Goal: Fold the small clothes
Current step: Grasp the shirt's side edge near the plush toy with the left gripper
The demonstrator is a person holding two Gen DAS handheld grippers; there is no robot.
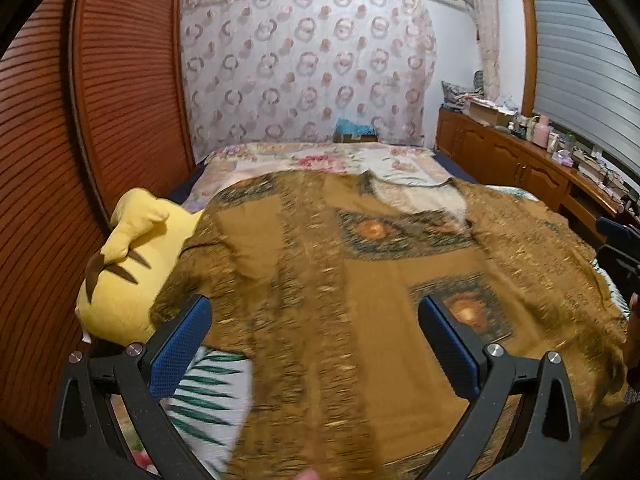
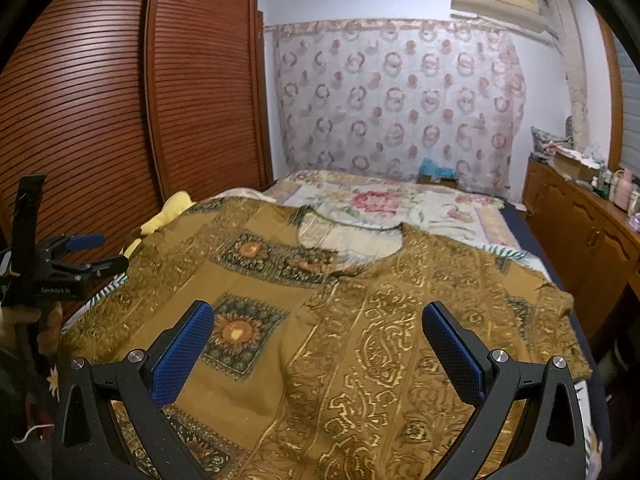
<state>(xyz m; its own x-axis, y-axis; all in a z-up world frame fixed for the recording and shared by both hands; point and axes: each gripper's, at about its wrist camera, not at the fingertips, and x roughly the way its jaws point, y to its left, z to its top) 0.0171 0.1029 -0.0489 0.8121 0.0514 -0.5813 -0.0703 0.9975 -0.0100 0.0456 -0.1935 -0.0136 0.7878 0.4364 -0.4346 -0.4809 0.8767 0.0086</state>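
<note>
Item: one mustard-brown top (image 2: pixel 320 320), printed with gold paisley bands and dark-framed sunflower squares. It lay spread flat on the bed (image 2: pixel 400 200), neckline toward the far end, over a floral bedspread (image 1: pixel 320 156).

Left tongs (image 1: pixel 316 344): blue pads set wide apart, nothing between them, held above the near left part of the top; that view was blurred. They also showed at the left edge of the right wrist view (image 2: pixel 100 252).

Right tongs (image 2: pixel 318 344): likewise spread wide and empty, poised over the near right part of the garment.

Also present: a yellow plush toy (image 1: pixel 124 272) beside the top's left edge, against the slatted wooden wardrobe (image 2: pixel 120 100).
</note>
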